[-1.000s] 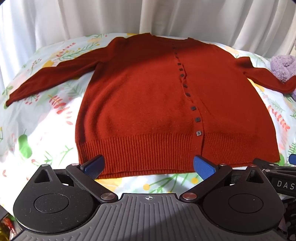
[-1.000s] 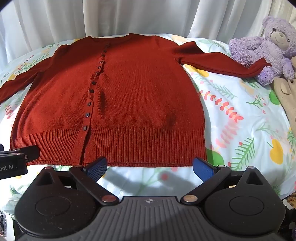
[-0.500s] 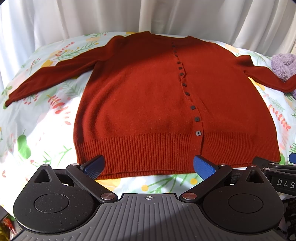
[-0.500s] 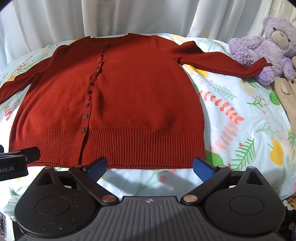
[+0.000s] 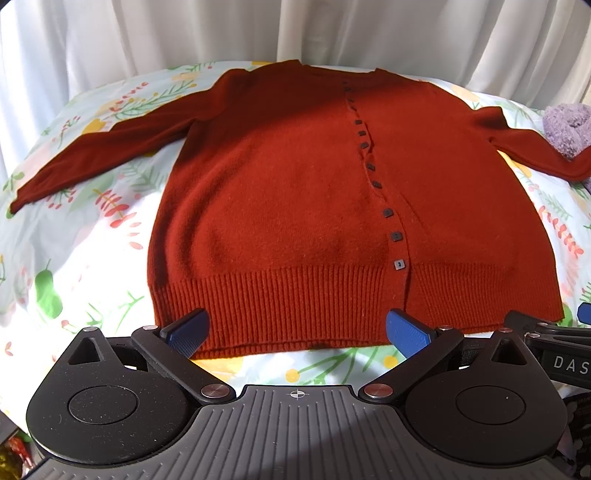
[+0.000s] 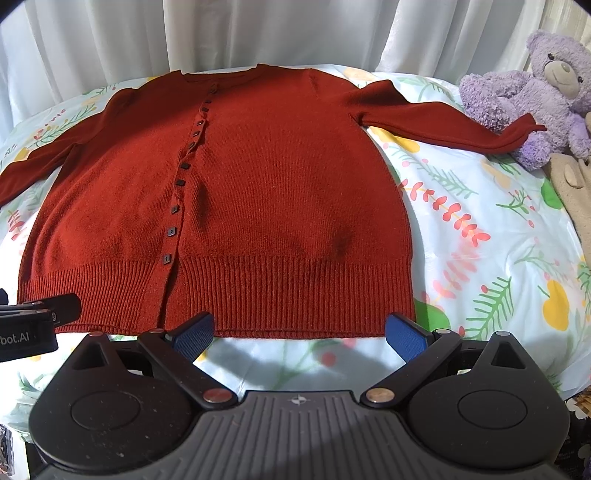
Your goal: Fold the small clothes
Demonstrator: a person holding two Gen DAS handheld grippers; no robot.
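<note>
I've got the rust-red cardigan [image 5: 295, 206] laid out flat on the bed, front up and buttoned, collar toward the far edge by the white curtain [image 5: 295, 33], ribbed hem [image 6: 258, 291] running along the near edge right in front of me. Both sleeves are spread out to the sides, which I read as the starting layout for a fold: everything is open and smooth so the sleeves can come in first. My left gripper [image 5: 295, 332] hovers low at the hem, jaws spread wide with nothing between them, and its blue pads [image 5: 186, 332] sit just over the ribbing near the hem's left corner. My right gripper [image 6: 297, 334] is the same story, jaws wide apart and empty, parked just short of the hem toward its right corner, pads over bare floral bedsheet [image 6: 498, 258]. That puts one tool at each side of the garment, a sensible stance for taking matching points together. The right sleeve [image 6: 443, 122] reaches out toward the right edge of the bed, its cuff touching or overlapping the purple teddy bear [image 6: 535, 85], so I'd judge that cuff could snag or drag the toy when it's pulled in. The left sleeve [image 5: 103, 155] lies clear on the sheet. No fold made yet, as far as I can judge.
</note>
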